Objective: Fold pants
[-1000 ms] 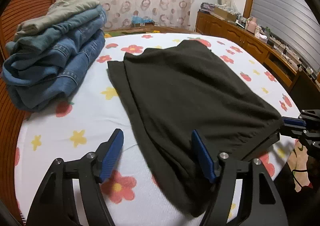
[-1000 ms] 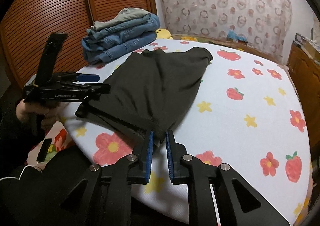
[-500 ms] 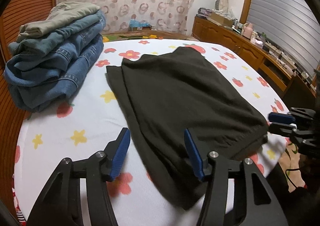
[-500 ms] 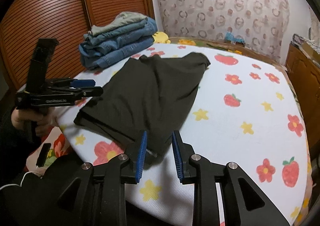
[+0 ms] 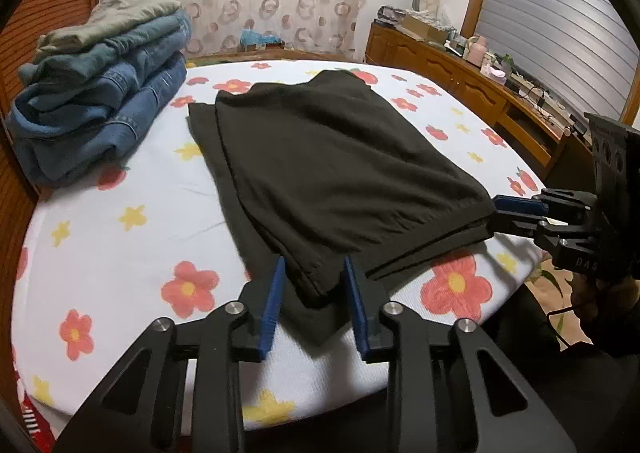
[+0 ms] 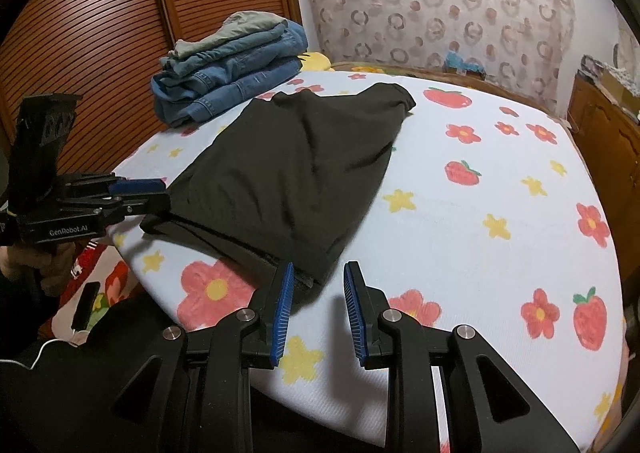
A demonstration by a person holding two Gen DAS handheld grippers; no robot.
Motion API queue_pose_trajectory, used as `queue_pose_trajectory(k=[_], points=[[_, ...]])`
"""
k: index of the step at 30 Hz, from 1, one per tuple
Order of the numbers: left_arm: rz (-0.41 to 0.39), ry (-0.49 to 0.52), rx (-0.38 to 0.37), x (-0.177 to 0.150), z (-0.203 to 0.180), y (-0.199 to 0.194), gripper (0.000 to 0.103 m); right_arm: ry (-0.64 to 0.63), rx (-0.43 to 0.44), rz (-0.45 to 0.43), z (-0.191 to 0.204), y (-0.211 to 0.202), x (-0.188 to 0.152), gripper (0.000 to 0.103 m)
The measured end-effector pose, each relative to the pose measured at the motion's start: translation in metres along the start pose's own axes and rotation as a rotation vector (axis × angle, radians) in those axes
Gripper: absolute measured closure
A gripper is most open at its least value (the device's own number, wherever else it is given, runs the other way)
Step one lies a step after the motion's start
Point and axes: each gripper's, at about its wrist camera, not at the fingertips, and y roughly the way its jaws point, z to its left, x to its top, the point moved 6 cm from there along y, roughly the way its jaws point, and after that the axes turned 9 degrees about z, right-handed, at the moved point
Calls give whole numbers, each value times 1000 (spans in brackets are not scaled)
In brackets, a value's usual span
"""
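Observation:
Dark folded pants [image 5: 332, 173] lie flat on the flowered bed sheet [image 5: 120, 213]; they also show in the right wrist view [image 6: 288, 181]. My left gripper [image 5: 314, 297] is open, its jaws on either side of the near left corner of the pants. My right gripper [image 6: 318, 301] is open at the near right corner, which lies by its left finger [image 6: 282, 313]. Each gripper shows in the other's view: the right one [image 5: 516, 209] at the pants' right edge, the left one [image 6: 136, 189] at their left edge.
A stack of folded jeans [image 5: 104, 93] with a grey-green pair on top sits at the far left of the bed, also in the right wrist view [image 6: 232, 65]. A wooden sideboard [image 5: 460, 77] runs along the right wall. Slatted wooden doors [image 6: 100, 33] stand behind the stack.
My right gripper has opened and let go of the pants' corner. My left gripper has narrowed and moved in around the near left corner. The pants have settled flat.

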Motion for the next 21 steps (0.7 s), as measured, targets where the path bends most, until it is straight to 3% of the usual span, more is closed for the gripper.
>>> queue_pose_trajectory(k=[3, 8, 14, 21], points=[[0, 0, -8, 1, -2, 1, 72, -1, -1, 0, 0, 1, 1, 76], [-4, 17, -15, 3, -8, -1, 92, 1, -1, -4, -2, 1, 1, 76], [-64, 7, -21, 6, -12, -33, 93, 4, 5, -5, -1, 1, 2, 76], [-20, -12, 18, -6, -9, -32, 93, 0, 9, -22, 1, -6, 2, 76]])
